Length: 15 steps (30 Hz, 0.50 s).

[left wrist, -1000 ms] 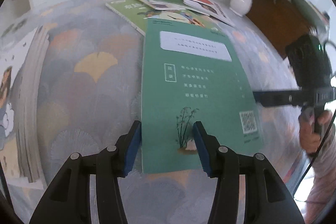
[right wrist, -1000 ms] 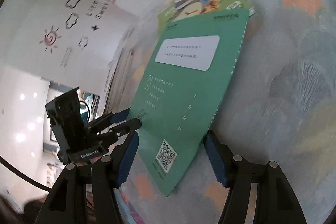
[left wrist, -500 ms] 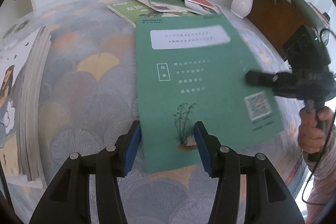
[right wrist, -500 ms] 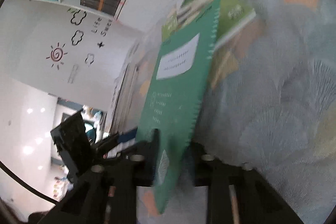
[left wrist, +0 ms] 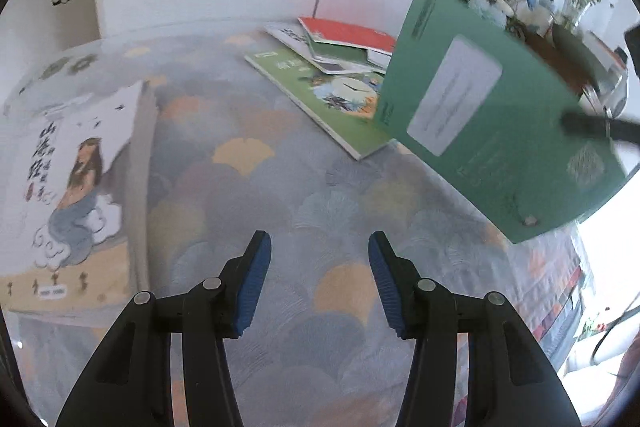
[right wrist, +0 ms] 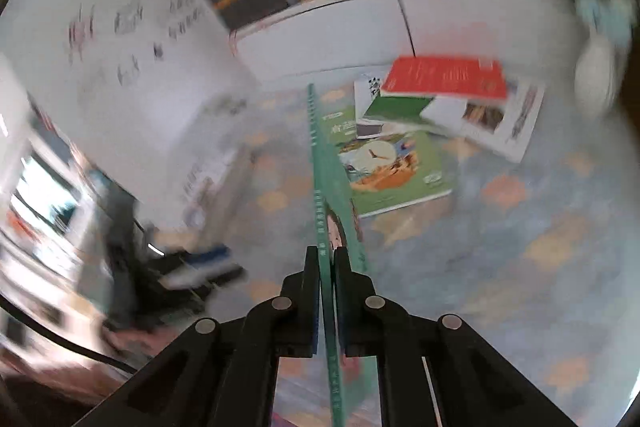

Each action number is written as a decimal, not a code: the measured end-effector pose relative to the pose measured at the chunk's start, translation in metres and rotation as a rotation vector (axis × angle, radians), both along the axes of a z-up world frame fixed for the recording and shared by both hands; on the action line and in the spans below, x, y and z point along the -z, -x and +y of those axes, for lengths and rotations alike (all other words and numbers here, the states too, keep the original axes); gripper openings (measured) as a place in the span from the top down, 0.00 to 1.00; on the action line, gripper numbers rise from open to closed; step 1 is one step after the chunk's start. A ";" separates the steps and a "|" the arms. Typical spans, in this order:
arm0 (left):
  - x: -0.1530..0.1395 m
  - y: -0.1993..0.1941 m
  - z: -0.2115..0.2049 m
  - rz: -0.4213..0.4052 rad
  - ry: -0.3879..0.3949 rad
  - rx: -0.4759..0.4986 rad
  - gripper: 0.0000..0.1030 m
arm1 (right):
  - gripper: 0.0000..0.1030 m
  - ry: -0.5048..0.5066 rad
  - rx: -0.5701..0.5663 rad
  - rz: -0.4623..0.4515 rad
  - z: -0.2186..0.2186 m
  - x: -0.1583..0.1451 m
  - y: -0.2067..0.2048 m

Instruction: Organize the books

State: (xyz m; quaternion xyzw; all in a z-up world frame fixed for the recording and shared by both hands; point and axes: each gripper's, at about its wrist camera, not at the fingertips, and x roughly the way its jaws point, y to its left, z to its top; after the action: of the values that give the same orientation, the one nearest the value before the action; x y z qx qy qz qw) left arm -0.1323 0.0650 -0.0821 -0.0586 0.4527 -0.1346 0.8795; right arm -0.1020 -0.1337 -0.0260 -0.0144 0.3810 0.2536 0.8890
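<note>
Two grippers show us different states: our right gripper (right wrist: 327, 263) has its fingers (right wrist: 310, 291) clamped on the thin green book (left wrist: 488, 115), held tilted in the air above the table's (left wrist: 312, 195) right edge, while our left gripper (left wrist: 319, 281) hangs part-open over the cloth, holding nothing.

Left gripper (left wrist: 319, 281): black plastic linkage arms, silver round screws at joints, blue ribbed pads on fingers (left wrist: 253, 283); right gripper (right wrist: 327, 255): same black arms, silver screws
</note>
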 end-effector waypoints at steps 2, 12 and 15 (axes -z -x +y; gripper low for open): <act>0.004 0.002 0.005 0.018 0.003 -0.014 0.53 | 0.92 0.050 -0.035 0.049 0.028 0.026 0.006; 0.018 0.026 0.027 0.081 0.053 -0.026 0.53 | 0.78 -0.028 -0.240 0.234 0.067 0.091 -0.008; 0.024 0.024 0.011 0.112 0.093 0.021 0.53 | 0.34 -0.036 -0.171 0.165 0.034 0.091 -0.024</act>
State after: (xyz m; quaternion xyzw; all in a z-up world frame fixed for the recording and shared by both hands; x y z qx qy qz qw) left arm -0.1564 0.0755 -0.1064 -0.1018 0.4952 -0.1613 0.8476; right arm -0.0781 -0.1001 -0.1166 -0.0100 0.4456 0.3357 0.8298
